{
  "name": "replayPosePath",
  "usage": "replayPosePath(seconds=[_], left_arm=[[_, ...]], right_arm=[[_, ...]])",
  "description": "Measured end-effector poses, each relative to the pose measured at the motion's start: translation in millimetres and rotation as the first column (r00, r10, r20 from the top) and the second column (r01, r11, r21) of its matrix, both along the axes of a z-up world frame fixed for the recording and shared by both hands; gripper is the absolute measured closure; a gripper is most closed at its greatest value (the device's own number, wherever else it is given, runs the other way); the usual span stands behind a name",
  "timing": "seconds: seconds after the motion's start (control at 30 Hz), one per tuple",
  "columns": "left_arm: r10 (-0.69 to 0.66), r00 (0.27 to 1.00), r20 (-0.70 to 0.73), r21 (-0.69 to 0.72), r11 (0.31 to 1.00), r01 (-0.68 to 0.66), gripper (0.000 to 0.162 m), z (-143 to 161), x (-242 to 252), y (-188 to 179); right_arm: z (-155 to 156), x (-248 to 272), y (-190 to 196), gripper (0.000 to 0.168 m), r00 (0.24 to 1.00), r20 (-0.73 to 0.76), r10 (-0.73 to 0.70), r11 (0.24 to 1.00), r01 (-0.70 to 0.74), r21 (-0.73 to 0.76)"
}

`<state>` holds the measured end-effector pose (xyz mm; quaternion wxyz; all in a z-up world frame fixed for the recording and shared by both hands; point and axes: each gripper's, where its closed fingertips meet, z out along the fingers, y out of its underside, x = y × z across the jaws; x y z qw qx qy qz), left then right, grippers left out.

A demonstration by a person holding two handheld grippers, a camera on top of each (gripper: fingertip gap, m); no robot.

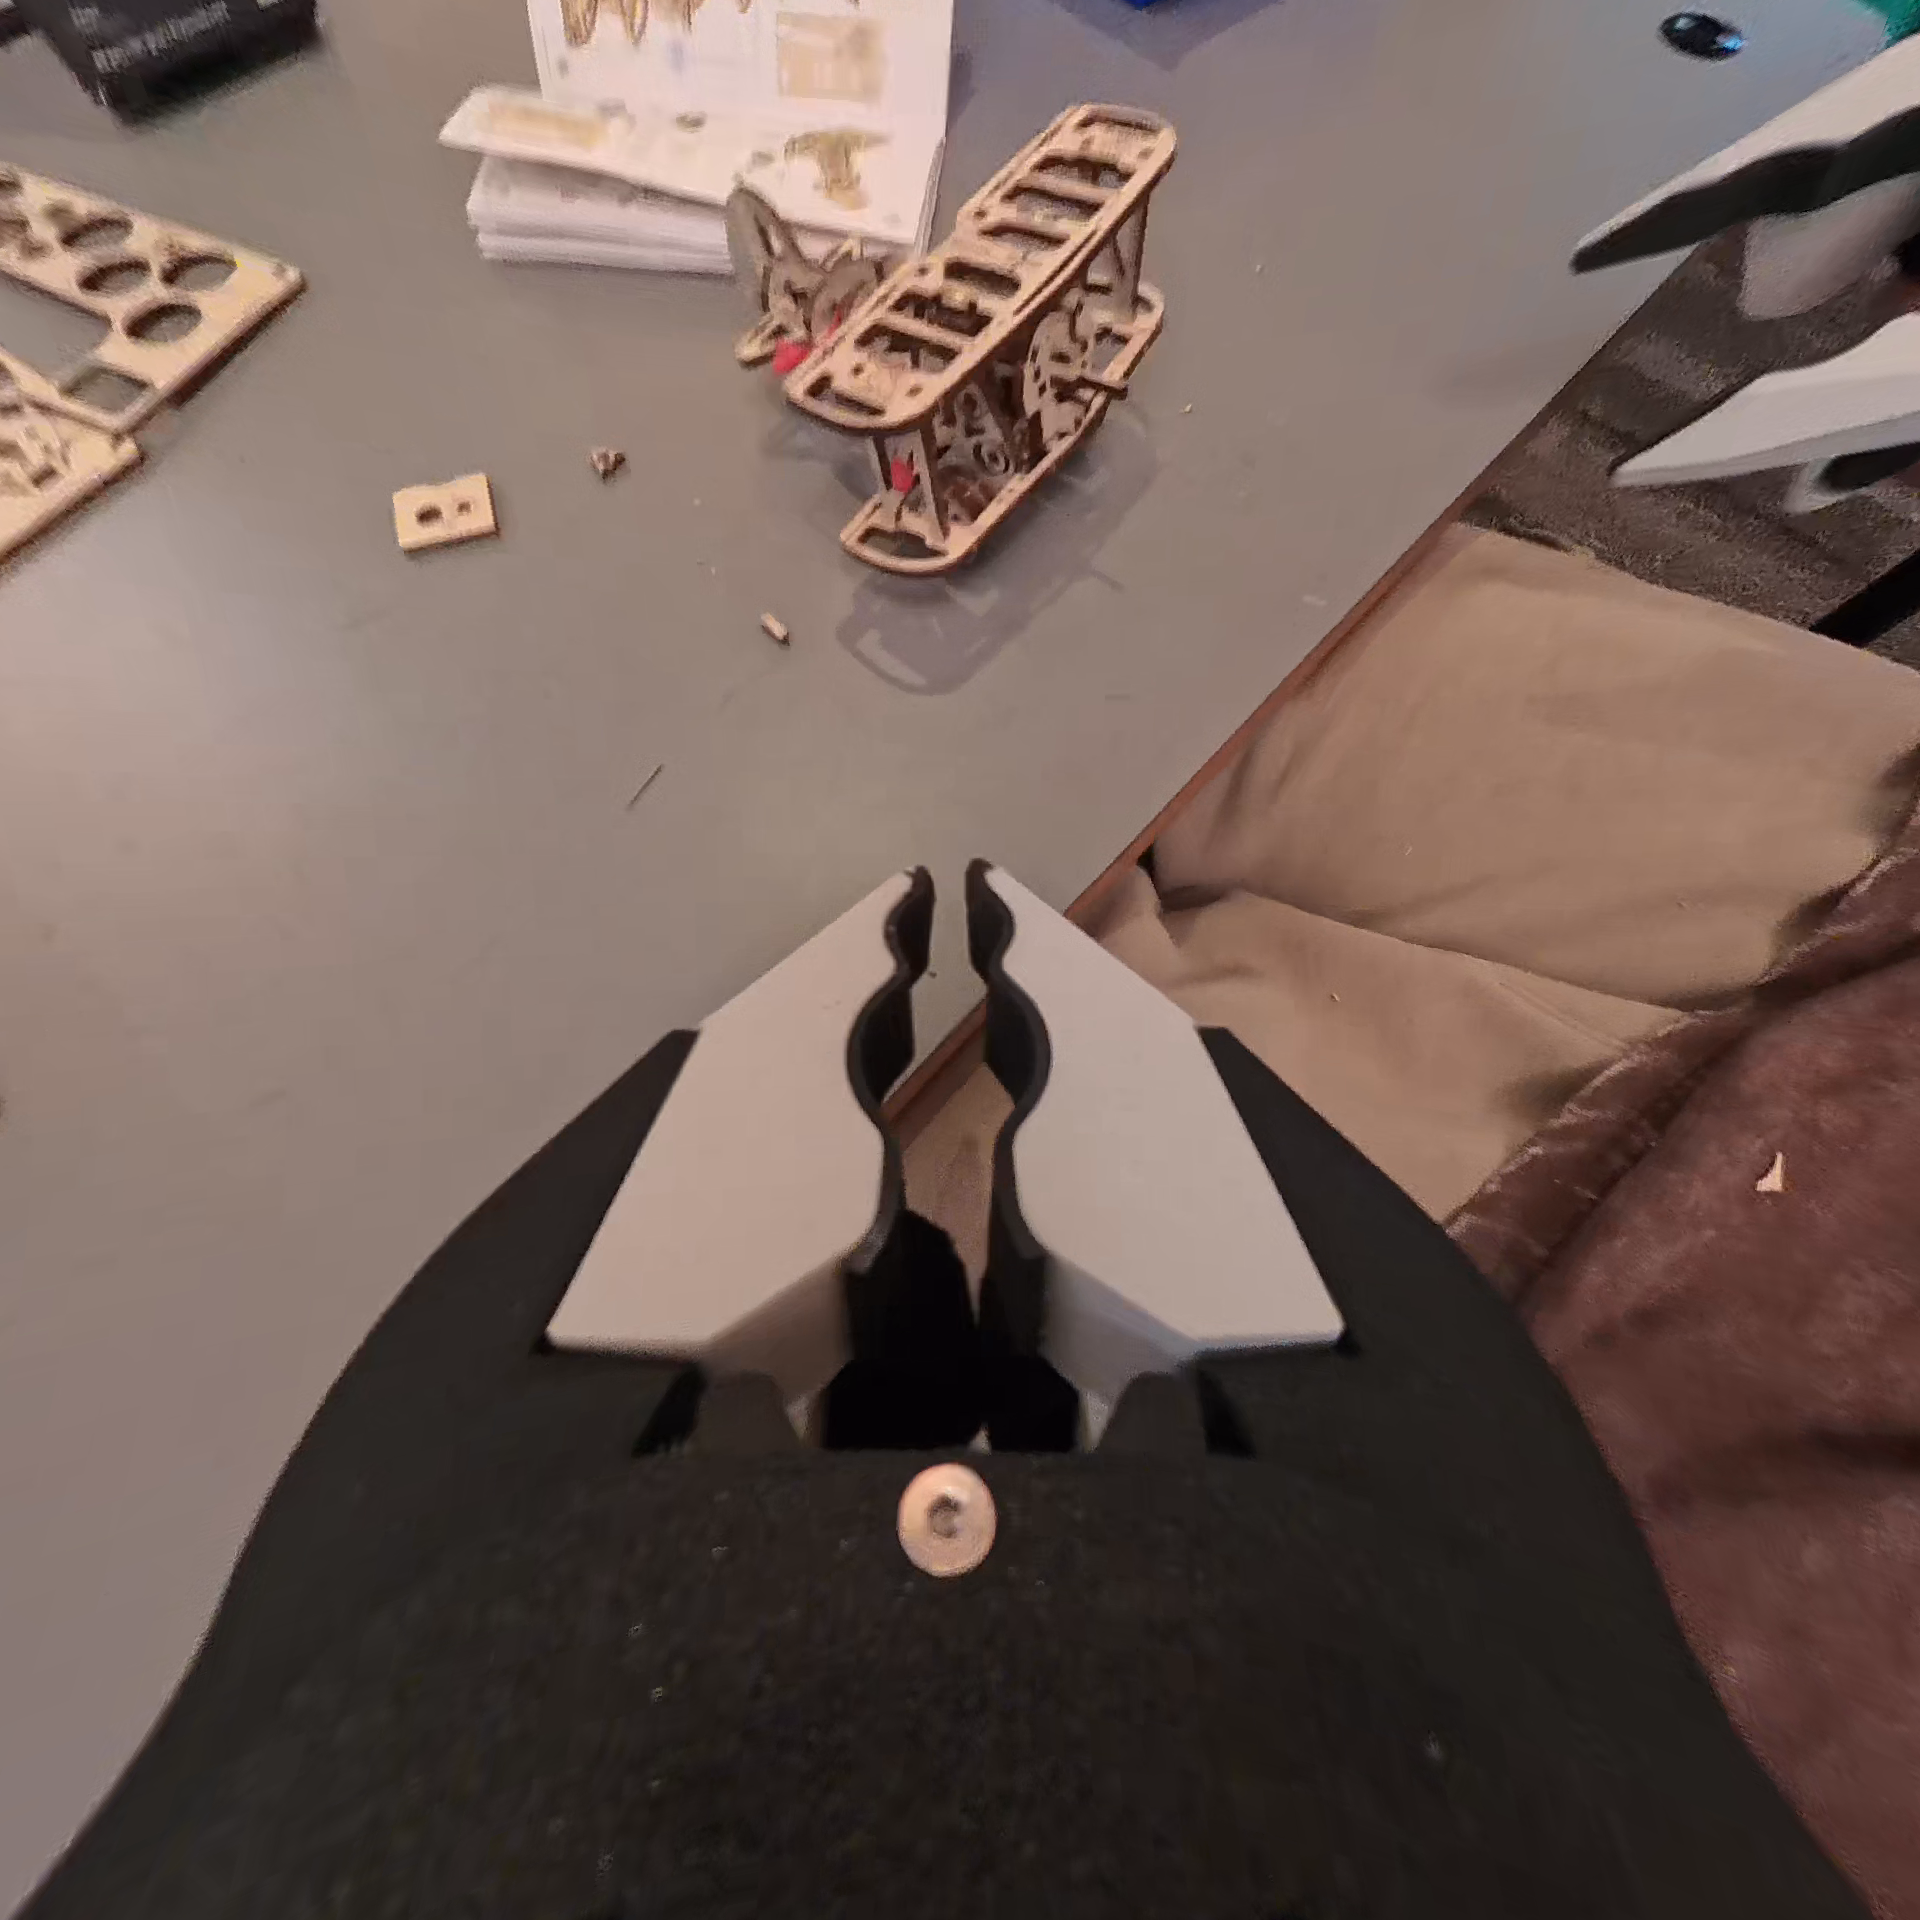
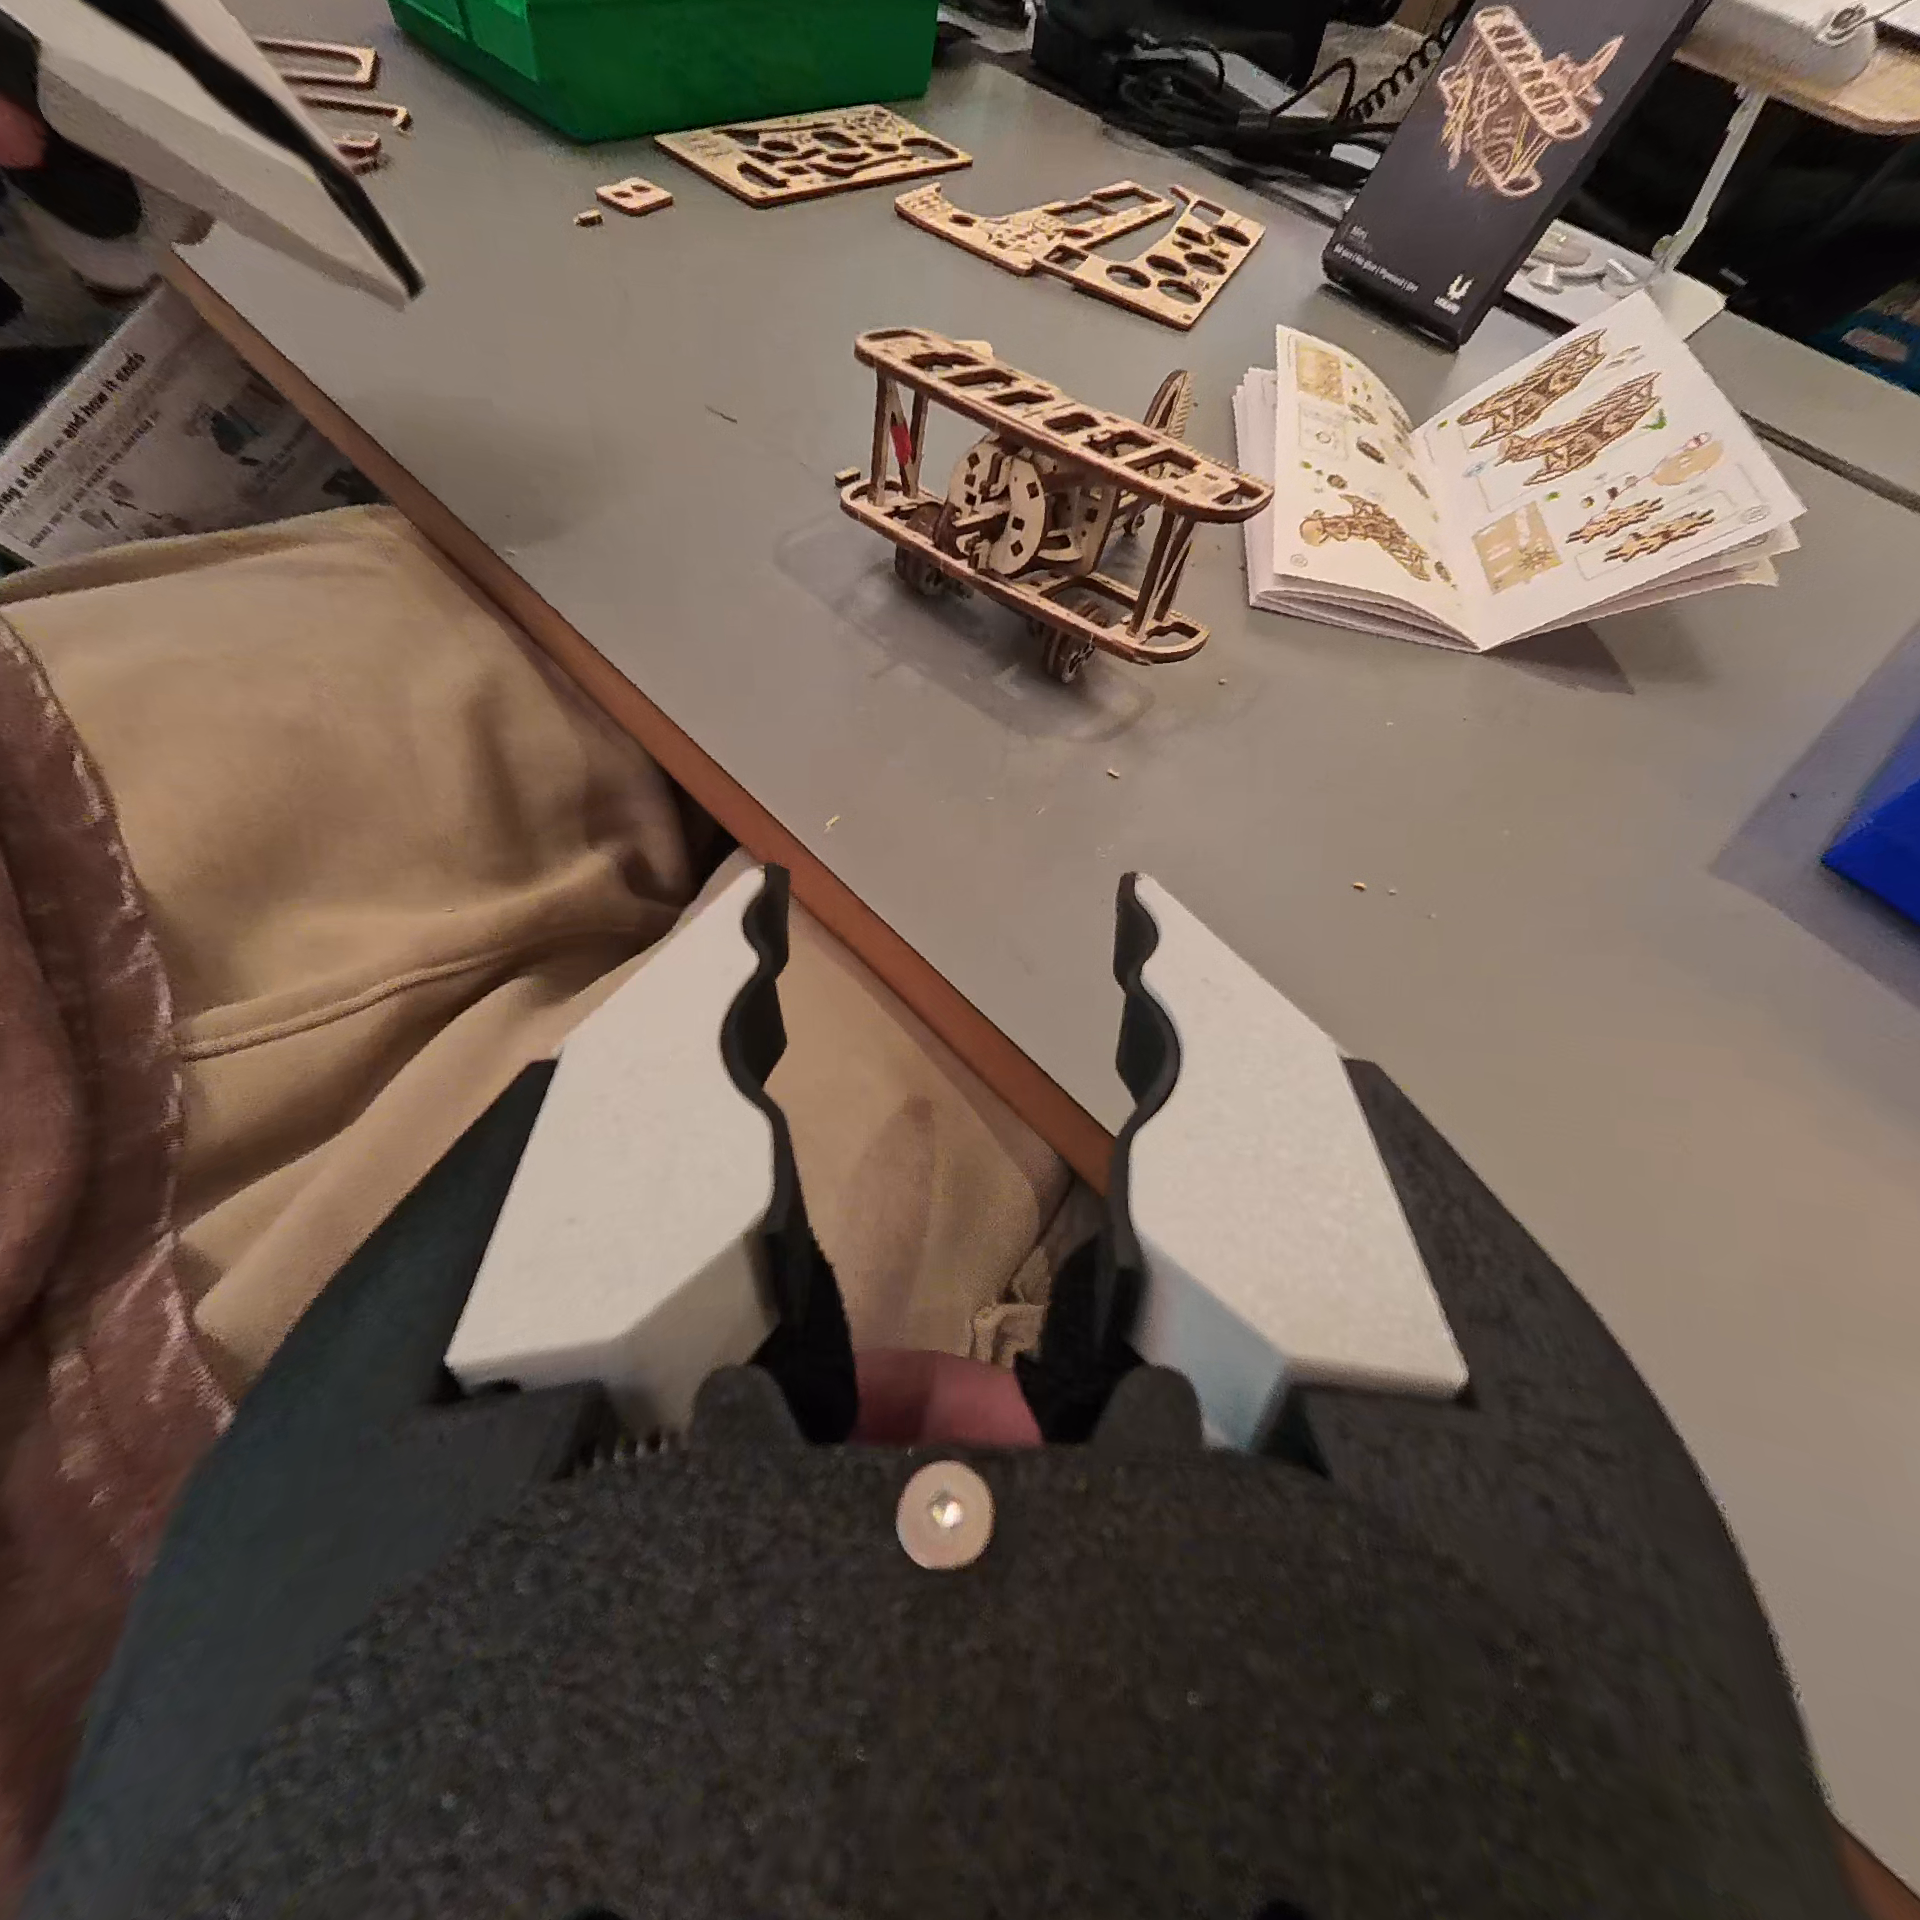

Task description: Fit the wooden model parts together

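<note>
The left wrist view looks forward along the left tool [image 1: 948, 883] from low at the near edge of the grey desk [image 1: 312, 831], facing up the frame toward the wooden biplane model [image 1: 966, 353] in the upper middle, well off. The right wrist view looks along the right tool [image 2: 951, 899] from the same desk edge, with the biplane in the upper middle, somewhat nearer. Both views share the biplane, the open instruction booklet [image 1: 748, 114], the punched-out wooden sheets [image 1: 114, 301] and each other's tool at an upper corner.
</note>
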<state>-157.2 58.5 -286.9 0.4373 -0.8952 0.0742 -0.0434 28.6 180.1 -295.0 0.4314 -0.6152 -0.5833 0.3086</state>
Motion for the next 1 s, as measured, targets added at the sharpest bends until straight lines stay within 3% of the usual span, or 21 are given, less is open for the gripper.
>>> replayPosePath(seconds=[0.23, 0.57, 0.8, 1.0], left_arm=[[0.036, 0.999, -0.03, 0.021, 0.999, -0.035, 0.153, 3, -11, 7], [0.061, 0.997, 0.037, 0.014, 0.998, -0.062, 0.15, 5, -11, 1], [0.075, 0.996, -0.045, -0.051, 0.996, -0.077, 0.148, -10, -14, -4], [0.054, 0.997, -0.048, -0.041, 0.998, -0.056, 0.147, -9, -11, -2]], right_arm=[[-7, -4, 4, 0.106, 1.0, 0.025, 0.009, 1.0, -0.009, 0.01], [-5, -9, -1, 0.106, 0.999, 0.027, 0.035, 0.998, -0.036, 0.046], [-17, -7, 4, 0.105, 0.997, 0.079, -0.022, 0.999, 0.02, 0.027], [-7, -11, -7, 0.105, 0.999, 0.045, 0.0, 1.0, -0.001, 0.025]])
